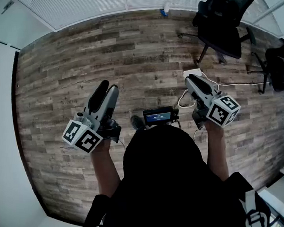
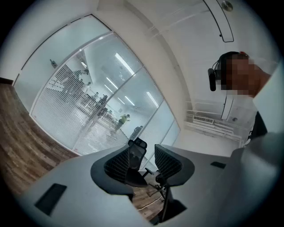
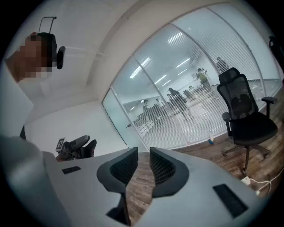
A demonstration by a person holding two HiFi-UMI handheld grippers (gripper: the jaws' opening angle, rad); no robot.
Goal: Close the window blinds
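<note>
left gripper (image 1: 107, 87) and right gripper (image 1: 191, 78) held forward, side by side over the floor (image 1: 142, 56), fingers (image 2: 116, 166) apart, empty.

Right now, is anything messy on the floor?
A little. A white power strip and its loose cable trail across the wooden floor beside the office chair, and a small bottle stands alone by the blinds.

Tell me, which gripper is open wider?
The left gripper: its jaws stand far apart, with a chair showing between them. The right gripper's jaws leave only a narrow gap.
</note>
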